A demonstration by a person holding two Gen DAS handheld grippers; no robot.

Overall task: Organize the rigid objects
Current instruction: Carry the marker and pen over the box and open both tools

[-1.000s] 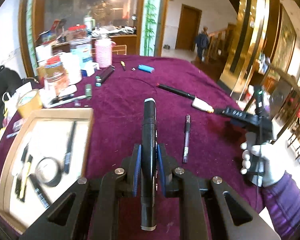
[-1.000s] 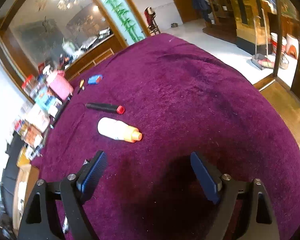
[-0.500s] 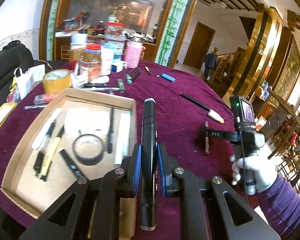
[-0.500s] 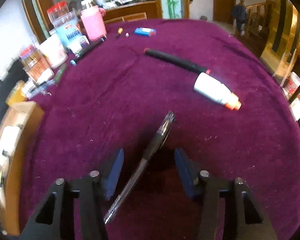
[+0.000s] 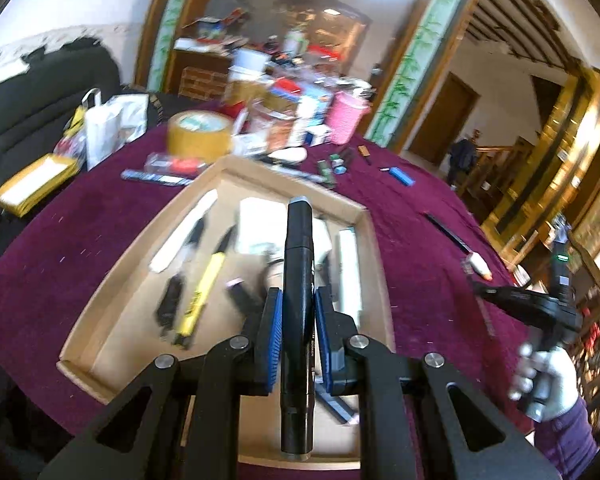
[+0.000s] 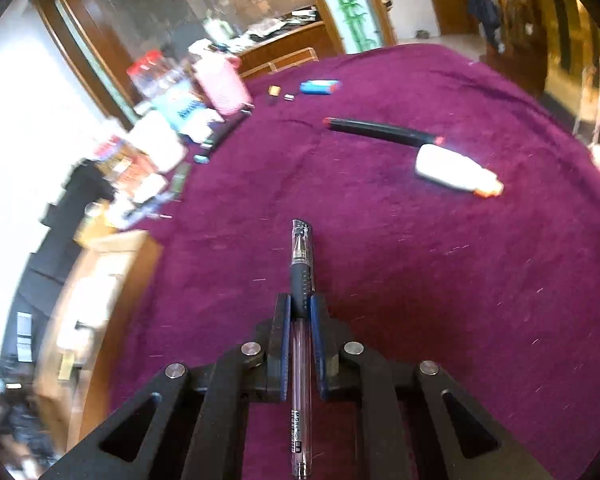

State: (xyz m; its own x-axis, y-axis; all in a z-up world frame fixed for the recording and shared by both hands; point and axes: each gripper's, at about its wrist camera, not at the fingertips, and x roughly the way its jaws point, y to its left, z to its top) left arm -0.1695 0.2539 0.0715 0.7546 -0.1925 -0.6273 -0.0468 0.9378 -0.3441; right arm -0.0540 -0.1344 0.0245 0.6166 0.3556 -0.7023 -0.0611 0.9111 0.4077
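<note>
Pens gripped, bound for the cardboard tray (image 5: 374, 264).
Left hand-held gripper (image 5: 296, 344) pinched a stiff black marker (image 5: 298, 280) mid-barrel; right hand-held gripper (image 6: 300, 332) pinched a light, slippery gel pen (image 6: 302, 276) at its rubber grip.

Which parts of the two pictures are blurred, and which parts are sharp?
Left wrist view: the tray and the far clutter are smeared; the held marker is sharp. Right wrist view: the left edge is smeared; the held pen is sharp.

Round table under a plush purple cloth (image 6: 420, 280). Shallow cardboard tray (image 5: 374, 248) near its left edge; long black marker with red ends (image 6: 380, 131) and white orange-capped tube (image 6: 452, 170) toward the right edge; blue lighter (image 6: 318, 87), brown tape roll (image 5: 198, 134), clutter along the far edge.
</note>
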